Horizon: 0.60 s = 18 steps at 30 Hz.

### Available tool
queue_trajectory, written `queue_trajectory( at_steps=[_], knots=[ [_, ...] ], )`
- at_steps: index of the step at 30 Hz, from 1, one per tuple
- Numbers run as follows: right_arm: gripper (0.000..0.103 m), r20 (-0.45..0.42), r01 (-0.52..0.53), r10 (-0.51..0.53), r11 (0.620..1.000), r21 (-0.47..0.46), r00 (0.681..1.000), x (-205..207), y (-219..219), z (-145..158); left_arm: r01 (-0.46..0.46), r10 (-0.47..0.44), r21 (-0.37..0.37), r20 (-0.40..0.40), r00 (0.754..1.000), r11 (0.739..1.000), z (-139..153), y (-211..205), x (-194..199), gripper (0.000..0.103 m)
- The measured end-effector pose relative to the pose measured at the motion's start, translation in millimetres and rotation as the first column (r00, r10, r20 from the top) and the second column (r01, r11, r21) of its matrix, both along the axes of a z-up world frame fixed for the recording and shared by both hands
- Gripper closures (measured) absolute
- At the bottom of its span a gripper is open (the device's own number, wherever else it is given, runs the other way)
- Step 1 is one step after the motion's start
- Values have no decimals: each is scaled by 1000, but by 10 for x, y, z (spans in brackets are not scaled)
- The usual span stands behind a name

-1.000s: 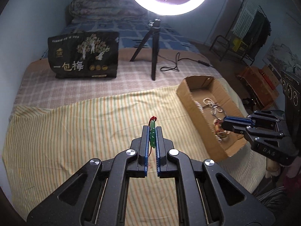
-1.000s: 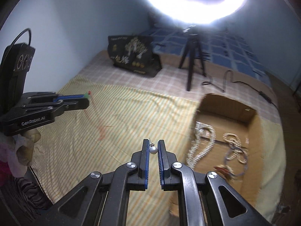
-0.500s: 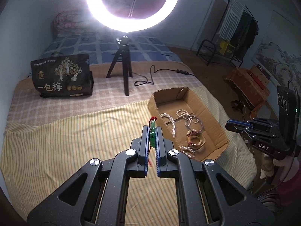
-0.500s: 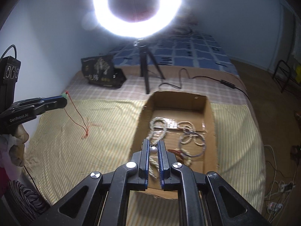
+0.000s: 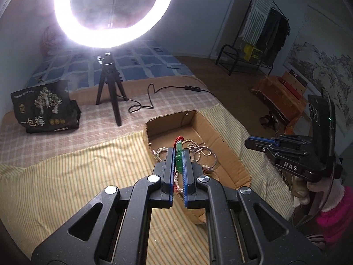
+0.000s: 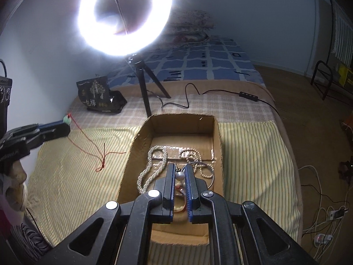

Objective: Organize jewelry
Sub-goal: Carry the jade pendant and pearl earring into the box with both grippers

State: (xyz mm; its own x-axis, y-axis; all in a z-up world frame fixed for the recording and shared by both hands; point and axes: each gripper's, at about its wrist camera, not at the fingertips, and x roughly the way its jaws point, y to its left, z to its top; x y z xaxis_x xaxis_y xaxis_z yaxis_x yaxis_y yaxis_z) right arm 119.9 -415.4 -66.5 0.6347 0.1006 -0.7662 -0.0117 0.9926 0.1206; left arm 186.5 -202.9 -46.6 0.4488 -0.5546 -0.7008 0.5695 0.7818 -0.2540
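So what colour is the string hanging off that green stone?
Red string, seen best in the right wrist view, trailing from the green stone.

We see a lit ring light [image 5: 113, 13] on a small black tripod [image 5: 109, 88] standing on the bed's checked blanket [image 5: 55, 137]. Its black cable [image 5: 152, 99] loops across that blanket to an inline switch [image 5: 193, 88]. Left of the tripod sits a black printed bag [image 5: 44, 108] with a tree design and Chinese characters. Nearer us, a yellow striped sheet [image 5: 66, 176] covers the bed. Behind lies a blue patterned quilt [image 6: 209, 61] and a folded duvet [image 6: 189, 28]. By the far wall we make out a clothes rack [image 5: 264, 33]; white cords [image 6: 320, 220] trail on the floor.
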Motion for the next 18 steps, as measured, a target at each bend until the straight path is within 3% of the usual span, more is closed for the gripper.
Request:
queue_trajectory(
  at_steps=[18],
  knots=[
    [97, -22, 2, -2, 1000, -3, 1000, 483, -158, -205, 65, -65, 49, -3, 998, 997, -236, -492, -58, 99]
  ],
)
